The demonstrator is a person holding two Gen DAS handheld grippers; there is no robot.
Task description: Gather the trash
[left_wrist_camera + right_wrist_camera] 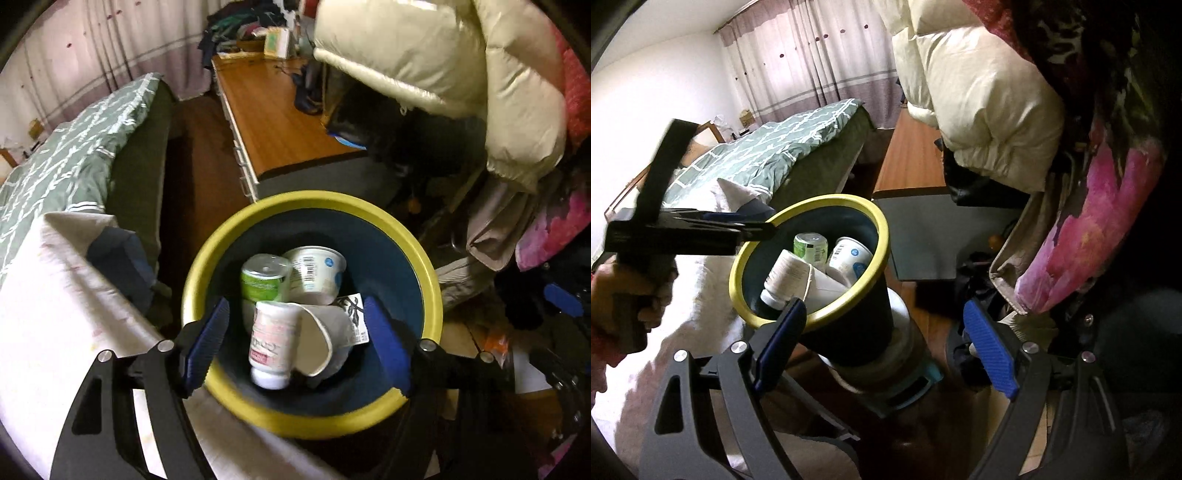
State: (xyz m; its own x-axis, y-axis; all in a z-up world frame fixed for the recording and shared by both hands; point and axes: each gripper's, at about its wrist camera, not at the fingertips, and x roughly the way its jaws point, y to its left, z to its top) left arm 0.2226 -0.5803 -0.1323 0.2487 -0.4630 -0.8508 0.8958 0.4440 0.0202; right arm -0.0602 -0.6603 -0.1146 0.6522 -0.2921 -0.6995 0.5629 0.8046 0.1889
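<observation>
A dark blue trash bin with a yellow rim (432, 280) stands below my left gripper (299, 343), which is open and empty right above its mouth. Inside lie a white pill bottle (269, 339), a green can (262, 280), a white tub with a barcode (317, 273) and a bent paper cup (325, 332). In the right wrist view the bin's rim (882, 236) shows the same trash: bottle (786, 273), can (810, 247), tub (849, 258). My right gripper (886, 343) is open and empty beside the bin. The left gripper (701, 230) hovers over the bin's left rim.
A bed with a green patterned quilt (62, 162) and white sheet (55, 302) lies left of the bin. A wooden desk (280, 114) stands behind. A cream down jacket (443, 62) and piled clothes (1089, 229) hang at the right. Curtains (812, 62) cover the back wall.
</observation>
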